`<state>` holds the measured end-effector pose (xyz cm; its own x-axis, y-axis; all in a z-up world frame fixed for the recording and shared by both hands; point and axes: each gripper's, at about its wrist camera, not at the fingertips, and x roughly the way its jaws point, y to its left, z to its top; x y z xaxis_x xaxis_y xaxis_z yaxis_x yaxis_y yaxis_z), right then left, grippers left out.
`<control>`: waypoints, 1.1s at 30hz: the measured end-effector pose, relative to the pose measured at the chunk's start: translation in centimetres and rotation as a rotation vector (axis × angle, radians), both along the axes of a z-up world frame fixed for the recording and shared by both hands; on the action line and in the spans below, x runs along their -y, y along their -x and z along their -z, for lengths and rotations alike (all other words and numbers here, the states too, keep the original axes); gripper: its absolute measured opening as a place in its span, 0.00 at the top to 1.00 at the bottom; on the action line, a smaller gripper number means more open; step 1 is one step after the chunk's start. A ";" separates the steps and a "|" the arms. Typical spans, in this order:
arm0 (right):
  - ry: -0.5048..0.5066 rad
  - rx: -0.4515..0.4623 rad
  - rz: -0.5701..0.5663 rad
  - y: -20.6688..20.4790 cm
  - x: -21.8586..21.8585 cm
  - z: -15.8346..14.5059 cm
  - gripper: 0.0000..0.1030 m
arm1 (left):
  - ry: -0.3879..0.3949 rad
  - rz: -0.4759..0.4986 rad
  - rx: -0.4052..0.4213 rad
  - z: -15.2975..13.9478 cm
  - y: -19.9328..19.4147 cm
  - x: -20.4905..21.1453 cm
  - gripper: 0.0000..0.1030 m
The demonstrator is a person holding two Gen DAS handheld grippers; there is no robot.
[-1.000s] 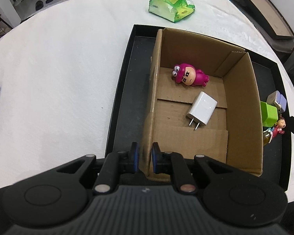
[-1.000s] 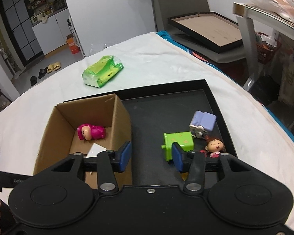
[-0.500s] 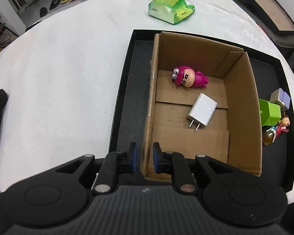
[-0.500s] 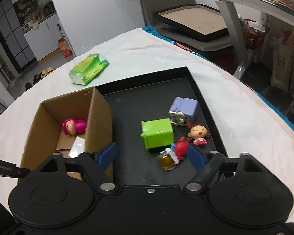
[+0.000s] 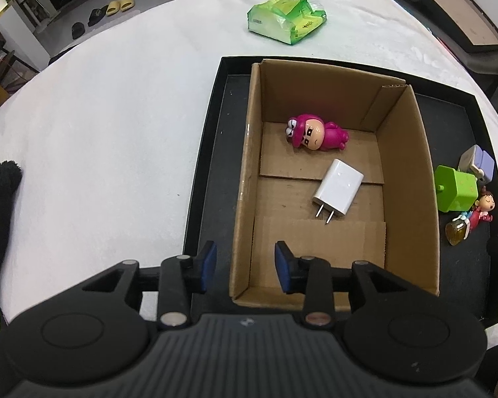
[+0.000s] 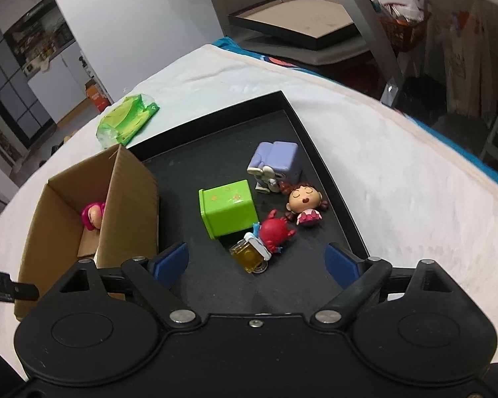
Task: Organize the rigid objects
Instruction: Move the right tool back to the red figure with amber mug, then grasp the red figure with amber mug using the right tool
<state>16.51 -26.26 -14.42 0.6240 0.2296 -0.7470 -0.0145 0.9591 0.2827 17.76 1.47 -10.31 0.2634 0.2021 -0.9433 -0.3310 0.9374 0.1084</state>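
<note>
Toy cluster (image 6: 265, 209) on black tray (image 6: 328, 179), beside cardboard box (image 5: 411, 179). Right gripper (image 6: 257, 263) spread wide, empty, above amber bottle (image 6: 250, 255); centre on one piece, avoid neighbours. Left gripper (image 5: 245, 267) released, straddling box wall without touching.

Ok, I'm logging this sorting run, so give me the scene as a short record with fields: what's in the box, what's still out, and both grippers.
container: cardboard box standing on black tray
in box: pink figurine, white charger
on tray beside box: green cube, purple toy, girl figurine, red crab toy, small amber bottle
off tray: green packet on white cloth
left hand-held gripper: open, astride the box's left wall
right hand-held gripper: open wide, above the loose toys
</note>
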 end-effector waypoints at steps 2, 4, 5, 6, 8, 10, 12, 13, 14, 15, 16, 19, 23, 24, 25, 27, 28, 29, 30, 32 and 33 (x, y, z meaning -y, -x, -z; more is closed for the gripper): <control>-0.011 -0.001 0.004 -0.2 0.2 0.4 0.12 | -0.007 0.006 -0.013 0.3 -0.2 0.3 0.64; -0.030 -0.009 0.006 -0.5 0.4 0.9 0.12 | -0.005 0.015 -0.021 0.5 -0.3 0.5 0.63; -0.039 -0.015 0.007 -0.6 0.4 1.2 0.12 | -0.010 0.016 -0.025 0.6 -0.4 0.7 0.63; -0.046 -0.020 0.006 -0.8 0.4 1.5 0.12 | -0.015 0.017 -0.027 0.7 -0.4 0.8 0.62; -0.057 -0.026 0.004 -1.1 0.2 2.2 0.12 | -0.015 0.018 -0.031 0.9 -0.6 0.9 0.61; -0.062 -0.031 0.000 -1.5 -0.1 2.8 0.12 | -0.020 0.016 -0.039 1.2 -0.8 1.1 0.58; -0.063 -0.042 0.001 -2.1 -0.3 3.5 0.12 | -0.030 0.026 -0.057 1.7 -1.0 1.2 0.57; -0.067 -0.045 0.004 -2.3 -0.4 3.8 0.12 | -0.040 0.030 -0.066 1.9 -1.2 1.3 0.57; -0.068 -0.047 0.011 -2.6 -0.4 4.2 0.12 | -0.052 0.032 -0.075 2.1 -1.3 1.4 0.57; -0.064 -0.047 0.017 -2.8 -0.4 4.4 0.12 | -0.064 0.034 -0.084 2.2 -1.4 1.5 0.56; -0.056 -0.046 0.025 -3.0 -0.5 4.6 0.12 | -0.077 0.035 -0.093 2.4 -1.5 1.6 0.55; -0.045 -0.048 0.029 -3.4 -0.7 5.1 0.12 | -0.103 0.034 -0.121 2.9 -1.8 1.8 0.53; -0.042 -0.065 0.041 -3.6 -0.3 5.7 0.30 | -0.103 0.040 -0.128 3.0 -2.3 2.4 0.52; -0.044 -0.067 0.047 -3.7 -0.2 5.8 0.34 | -0.108 0.042 -0.129 3.0 -2.3 2.6 0.51; -0.057 -0.068 0.049 -3.7 0.1 5.9 0.41 | -0.113 0.044 -0.132 3.0 -2.4 2.8 0.49; -0.076 -0.073 0.046 -3.7 0.3 6.0 0.59 | -0.118 0.045 -0.137 3.0 -2.5 3.0 0.48; -0.072 -0.073 0.048 -3.7 0.3 6.0 0.63 | -0.120 0.044 -0.137 3.1 -2.5 3.0 0.48; -0.072 -0.073 0.048 -3.6 0.3 5.9 0.64 | -0.119 0.043 -0.137 3.1 -2.5 2.9 0.48; -0.073 -0.076 0.047 -3.5 0.4 5.9 0.64 | -0.118 0.043 -0.137 3.1 -2.5 2.9 0.48; -0.075 -0.083 0.046 -3.5 0.4 5.9 0.64 | -0.115 0.043 -0.137 3.0 -2.5 2.9 0.48; -0.073 -0.088 0.047 -3.4 0.4 5.8 0.64 | -0.113 0.041 -0.136 3.0 -2.6 2.8 0.48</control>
<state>19.94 -26.69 -20.23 0.5679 0.2578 -0.7817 0.0579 0.9348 0.3504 20.32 -1.36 -13.30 0.1454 0.3002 -0.9427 -0.2678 0.9292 0.2546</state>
